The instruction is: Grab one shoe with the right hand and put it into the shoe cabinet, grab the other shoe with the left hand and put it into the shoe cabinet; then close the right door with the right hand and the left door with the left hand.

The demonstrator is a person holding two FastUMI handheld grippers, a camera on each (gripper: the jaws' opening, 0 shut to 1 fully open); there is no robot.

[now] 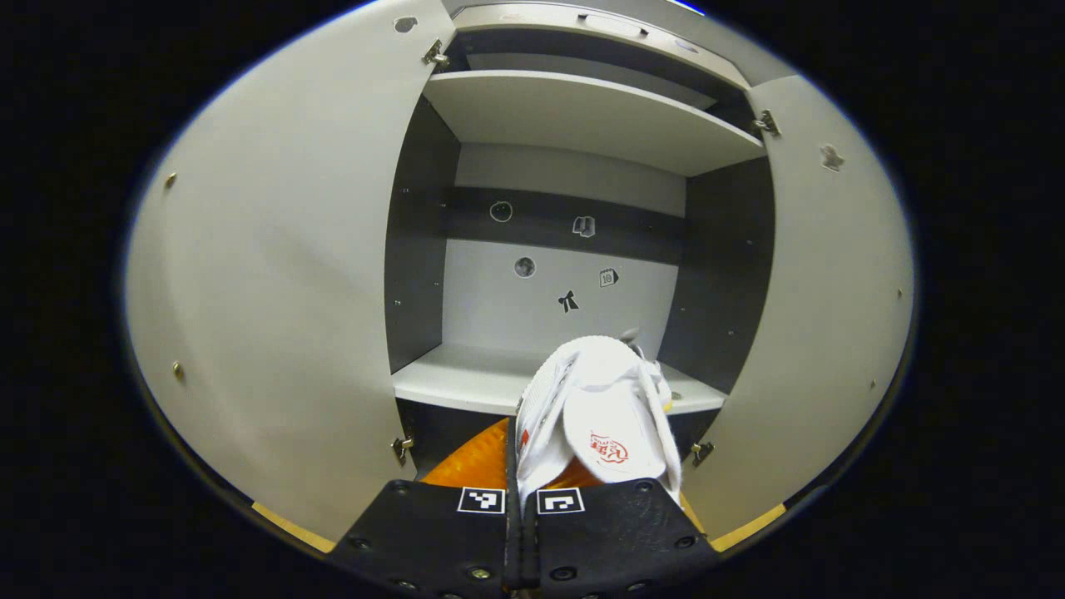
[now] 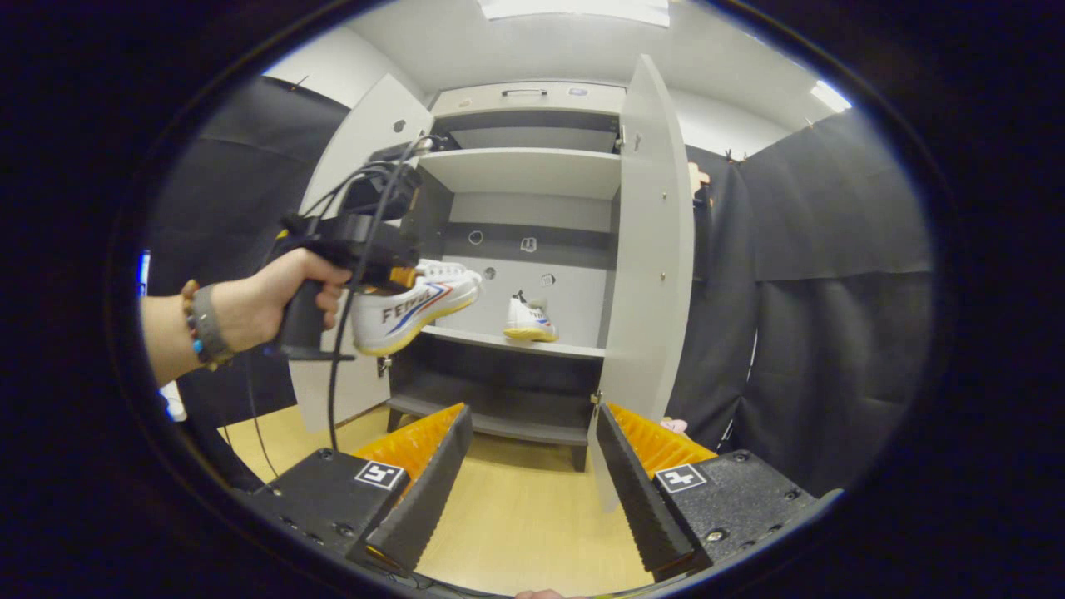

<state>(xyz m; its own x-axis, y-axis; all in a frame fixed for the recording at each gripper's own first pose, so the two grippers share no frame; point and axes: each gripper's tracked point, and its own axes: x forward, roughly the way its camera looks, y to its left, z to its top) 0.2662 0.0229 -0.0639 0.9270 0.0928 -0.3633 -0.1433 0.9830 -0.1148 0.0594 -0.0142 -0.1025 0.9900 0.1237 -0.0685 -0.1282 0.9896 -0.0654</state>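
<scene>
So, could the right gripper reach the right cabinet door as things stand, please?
Probably yes: the right gripper is open and empty, and the right door stands open ahead of it with nothing between them.

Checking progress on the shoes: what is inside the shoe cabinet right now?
One white shoe stands on the middle shelf of the shoe cabinet. The other shelves look bare, though the left gripper and its held shoe cover part.

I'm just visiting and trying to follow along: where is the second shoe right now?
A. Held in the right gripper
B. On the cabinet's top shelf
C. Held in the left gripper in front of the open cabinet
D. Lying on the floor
C: in the right gripper view the left gripper grips a white sneaker in front of the middle shelf, where the other sneaker already sits.
</scene>
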